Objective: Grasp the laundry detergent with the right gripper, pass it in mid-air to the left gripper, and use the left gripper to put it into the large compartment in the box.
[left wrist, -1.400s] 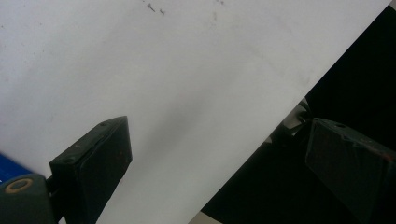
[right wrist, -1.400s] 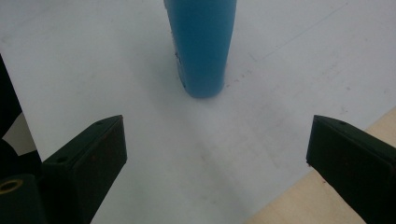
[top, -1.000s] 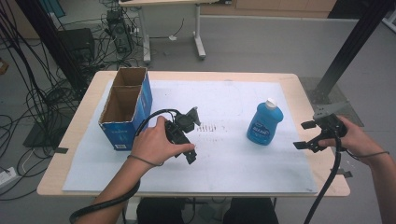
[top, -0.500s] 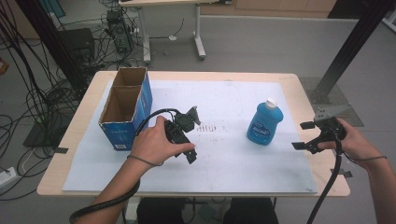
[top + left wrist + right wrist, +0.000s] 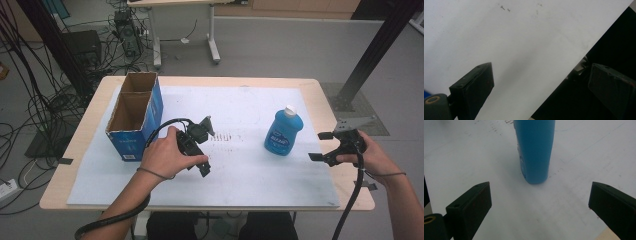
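bottle [image 5: 283, 133]: blue, white cap | box [image 5: 136, 116]: blue outside, brown inside | sheet [image 5: 250, 175]: white | tongs [image 5: 321, 146]: black

**Counter from above: two tools, box, bottle**

Wooden counter [image 5: 325, 97] carries a white sheet [image 5: 250, 170]. Left of centre, an open blue cardboard box [image 5: 134, 116], two compartments. Just right of it, the left hand [image 5: 162, 157] holds the left tool [image 5: 202, 150] low over the sheet. Blue bottle [image 5: 283, 132], white cap, stands upright right of centre. Right tool [image 5: 321, 146] at the frame's right, jaws apart, pointing toward the bottle.
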Demonstrator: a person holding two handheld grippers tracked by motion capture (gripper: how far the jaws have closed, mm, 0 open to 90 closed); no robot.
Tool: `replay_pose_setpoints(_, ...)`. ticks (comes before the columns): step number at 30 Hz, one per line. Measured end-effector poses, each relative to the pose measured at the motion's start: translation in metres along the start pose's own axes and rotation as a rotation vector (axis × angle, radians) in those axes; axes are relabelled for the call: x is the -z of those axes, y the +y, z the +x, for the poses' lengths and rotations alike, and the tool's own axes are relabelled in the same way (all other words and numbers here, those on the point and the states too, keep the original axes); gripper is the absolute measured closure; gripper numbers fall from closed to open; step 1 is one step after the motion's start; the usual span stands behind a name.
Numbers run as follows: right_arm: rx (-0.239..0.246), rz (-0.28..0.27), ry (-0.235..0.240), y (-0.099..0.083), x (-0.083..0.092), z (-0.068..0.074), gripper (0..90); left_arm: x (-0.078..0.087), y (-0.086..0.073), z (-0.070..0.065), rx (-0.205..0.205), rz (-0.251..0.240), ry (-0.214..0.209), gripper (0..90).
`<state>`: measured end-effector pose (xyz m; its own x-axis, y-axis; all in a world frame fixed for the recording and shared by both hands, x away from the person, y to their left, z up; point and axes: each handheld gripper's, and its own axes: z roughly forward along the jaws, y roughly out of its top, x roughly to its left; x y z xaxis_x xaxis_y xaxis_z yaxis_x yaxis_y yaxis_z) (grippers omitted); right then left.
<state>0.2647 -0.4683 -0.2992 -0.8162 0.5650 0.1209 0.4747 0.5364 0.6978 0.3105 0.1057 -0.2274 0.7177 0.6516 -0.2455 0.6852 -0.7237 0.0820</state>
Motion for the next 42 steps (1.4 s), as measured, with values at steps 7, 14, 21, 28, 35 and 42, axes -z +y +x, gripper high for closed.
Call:
replay_pose_setpoints(7,0.001,-0.013,-0.005,-0.004,-0.002,0.001,4.0,-0.002,0.002,-0.002,-0.007,0.001,0.001,6.8)
replay_pose_setpoints(14,0.007,-0.027,-0.012,-0.010,-0.006,0.003,3.3,-0.003,0.002,-0.003,-0.006,0.001,-0.001,6.8)
replay_pose_setpoints(21,0.002,-0.058,-0.015,-0.016,-0.010,0.002,3.2,-0.004,0.002,-0.002,-0.005,0.004,-0.002,6.8)
replay_pose_setpoints(28,-0.002,-0.093,-0.014,-0.024,-0.012,0.001,3.1,-0.007,0.000,0.000,0.006,0.003,-0.007,6.8)
replay_pose_setpoints(35,-0.002,-0.115,0.002,-0.030,-0.017,0.000,3.1,-0.009,-0.001,0.001,0.009,0.005,-0.011,6.8)
replay_pose_setpoints(42,-0.001,-0.129,0.008,-0.033,-0.021,0.000,3.1,-0.010,-0.001,0.000,0.006,0.007,-0.011,6.8)
